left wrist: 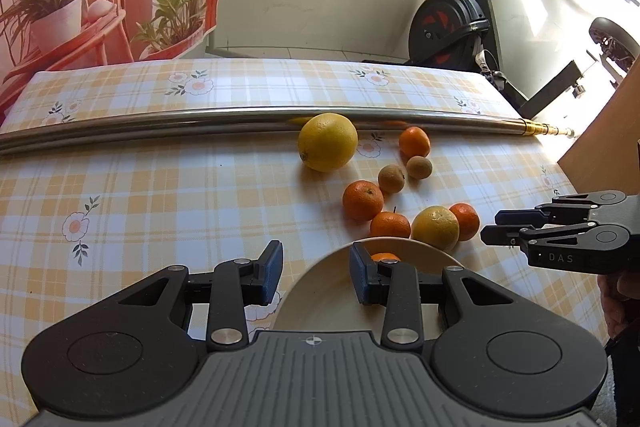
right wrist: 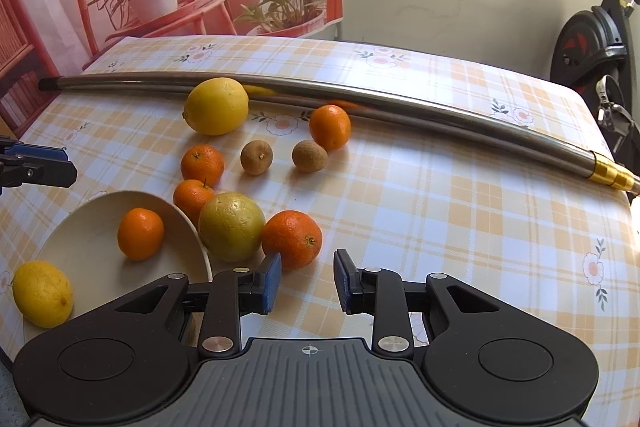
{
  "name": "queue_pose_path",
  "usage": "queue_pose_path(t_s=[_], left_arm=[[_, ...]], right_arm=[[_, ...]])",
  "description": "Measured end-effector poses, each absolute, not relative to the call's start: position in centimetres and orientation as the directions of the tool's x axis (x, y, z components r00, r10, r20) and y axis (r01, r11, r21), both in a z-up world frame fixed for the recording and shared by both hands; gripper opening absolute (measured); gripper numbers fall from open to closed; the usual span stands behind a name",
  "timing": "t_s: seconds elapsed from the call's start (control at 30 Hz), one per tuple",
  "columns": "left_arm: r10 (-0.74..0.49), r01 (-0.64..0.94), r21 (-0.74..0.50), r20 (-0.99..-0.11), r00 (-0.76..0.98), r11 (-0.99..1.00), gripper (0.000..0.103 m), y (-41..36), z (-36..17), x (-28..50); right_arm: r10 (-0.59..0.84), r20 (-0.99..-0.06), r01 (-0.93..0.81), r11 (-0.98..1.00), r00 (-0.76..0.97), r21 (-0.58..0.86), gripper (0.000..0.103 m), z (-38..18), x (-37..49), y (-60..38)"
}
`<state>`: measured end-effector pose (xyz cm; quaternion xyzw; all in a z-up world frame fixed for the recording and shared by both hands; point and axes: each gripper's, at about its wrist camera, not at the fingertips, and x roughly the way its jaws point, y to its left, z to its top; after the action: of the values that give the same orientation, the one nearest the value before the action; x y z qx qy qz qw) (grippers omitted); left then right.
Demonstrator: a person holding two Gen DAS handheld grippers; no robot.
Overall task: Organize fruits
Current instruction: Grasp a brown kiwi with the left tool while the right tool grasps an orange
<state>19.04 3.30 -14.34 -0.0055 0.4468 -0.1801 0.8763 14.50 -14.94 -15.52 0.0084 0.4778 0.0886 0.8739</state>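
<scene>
A beige bowl (right wrist: 92,259) at the near left holds a mandarin (right wrist: 140,233) and a lemon (right wrist: 42,293). Beside its rim lie a greenish-yellow citrus (right wrist: 231,227) and a mandarin (right wrist: 292,239). Farther back are more mandarins (right wrist: 202,165) (right wrist: 193,195) (right wrist: 330,127), two brown longans (right wrist: 256,157) (right wrist: 309,155) and a large lemon (right wrist: 216,105). My right gripper (right wrist: 307,279) is open and empty, just short of the near mandarin. My left gripper (left wrist: 316,277) is open and empty over the bowl's (left wrist: 320,291) left rim. The right gripper (left wrist: 504,225) shows at the right edge of the left wrist view.
A long steel pole (right wrist: 360,97) with a brass tip lies across the checked tablecloth (right wrist: 460,211) behind the fruit. An exercise bike (left wrist: 472,27) stands beyond the table's right end. A printed backdrop of plants and a red chair hangs behind the table.
</scene>
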Motion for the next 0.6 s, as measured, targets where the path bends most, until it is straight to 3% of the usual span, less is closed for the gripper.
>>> queue_pose_path(t_s=[0.6], left_arm=[[-0.32, 0.307, -0.178, -0.797, 0.512, 0.935, 0.038, 2.5, -15.0, 20.1]], right_arm=[[0.204, -0.816, -0.153, 0.978, 0.541, 0.142, 0.03, -16.5, 18.0, -14.6]])
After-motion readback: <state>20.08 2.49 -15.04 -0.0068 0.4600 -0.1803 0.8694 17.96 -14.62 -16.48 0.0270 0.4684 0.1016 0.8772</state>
